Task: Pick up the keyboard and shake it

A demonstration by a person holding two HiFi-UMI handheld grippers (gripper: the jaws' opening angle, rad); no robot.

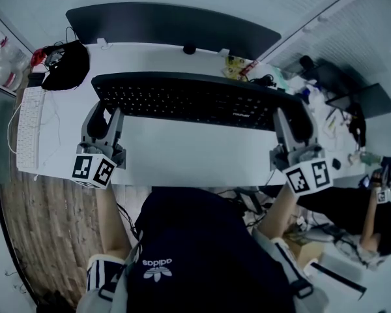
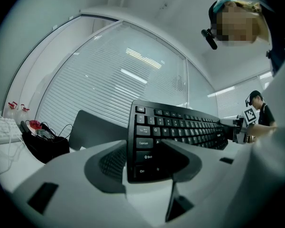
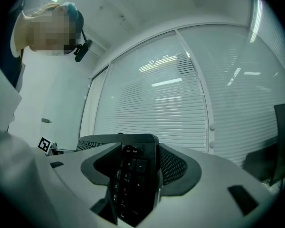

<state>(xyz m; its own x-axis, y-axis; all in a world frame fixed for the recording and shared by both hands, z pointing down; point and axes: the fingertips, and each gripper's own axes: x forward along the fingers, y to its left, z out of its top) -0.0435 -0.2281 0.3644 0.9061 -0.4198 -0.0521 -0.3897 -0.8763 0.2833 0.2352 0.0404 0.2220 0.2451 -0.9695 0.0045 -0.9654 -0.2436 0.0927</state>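
A long black keyboard [image 1: 192, 100] hangs lifted above the white desk [image 1: 195, 155], tilted so its keys face me. My left gripper [image 1: 103, 124] is shut on the keyboard's left end [image 2: 145, 148], the Ctrl and Shift keys sitting between its dark pads. My right gripper [image 1: 293, 132] is shut on the right end, with the number pad [image 3: 133, 184] clamped edge-on between its jaws. In the left gripper view the key rows run off to the right toward the other gripper's marker cube [image 2: 249, 117].
A dark curved monitor [image 1: 173, 25] stands at the back of the desk. A black bag [image 1: 66, 65] and a white keyboard [image 1: 30, 129] lie at the left. Cluttered cables and gear [image 1: 326, 90] fill the right side. Another person [image 2: 257, 109] stands far right.
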